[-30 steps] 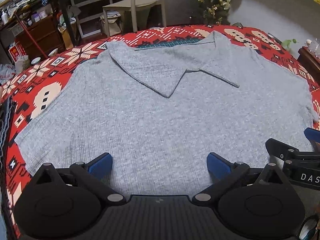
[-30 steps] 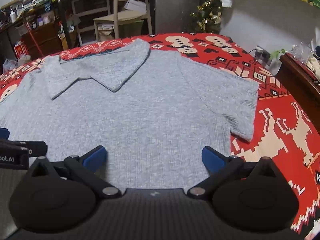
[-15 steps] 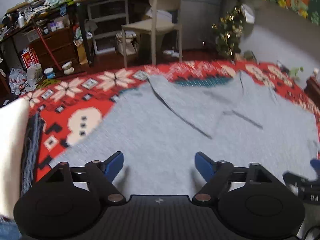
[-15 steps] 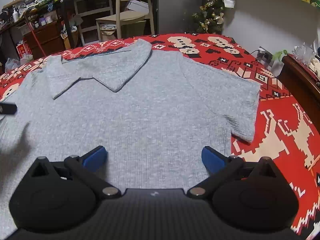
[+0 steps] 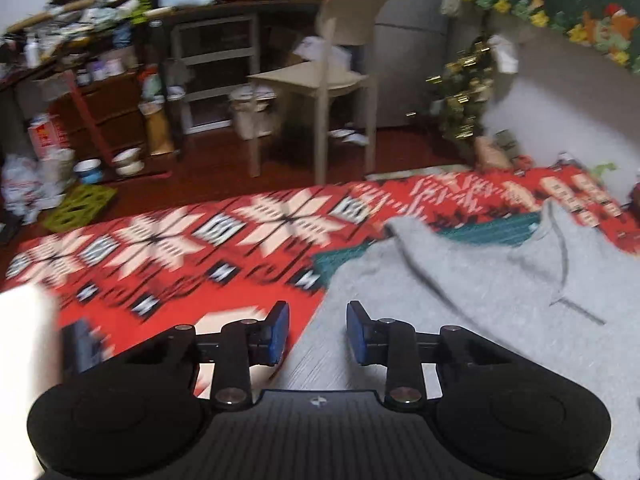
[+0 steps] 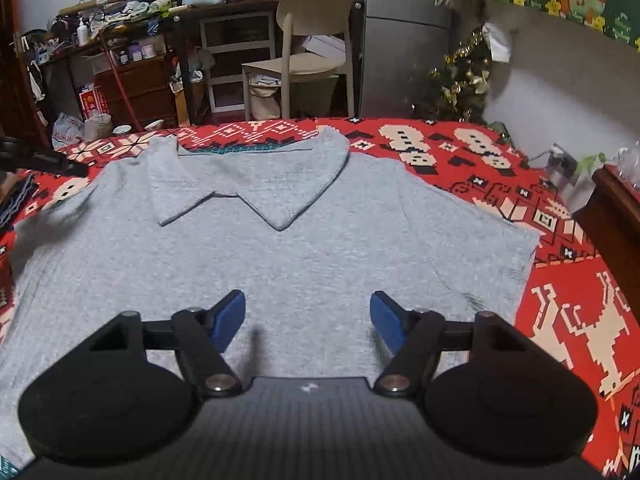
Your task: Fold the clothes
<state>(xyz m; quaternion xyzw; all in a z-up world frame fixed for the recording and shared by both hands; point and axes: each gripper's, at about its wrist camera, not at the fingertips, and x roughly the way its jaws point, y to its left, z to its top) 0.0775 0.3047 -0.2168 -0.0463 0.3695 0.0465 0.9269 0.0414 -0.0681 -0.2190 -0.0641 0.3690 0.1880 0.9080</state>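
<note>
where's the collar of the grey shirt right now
In the right wrist view the collar lies spread flat at the far end of the grey shirt, nearest the beige chair.

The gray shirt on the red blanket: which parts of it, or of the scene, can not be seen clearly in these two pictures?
- Shirt hem: both views, hidden behind the gripper bodies.
- Its sleeve at picture left: right wrist view, blurred, crossed by a dark smear.
- White shape: left wrist view, blurred and cut by the edge.
- Blanket pattern: left wrist view, smeared by motion.

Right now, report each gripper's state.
Left gripper: open, jaws closing, over the grey shirt's edge, nothing gripped.
Right gripper: open, jaws closing, above the shirt, holding nothing.
</note>
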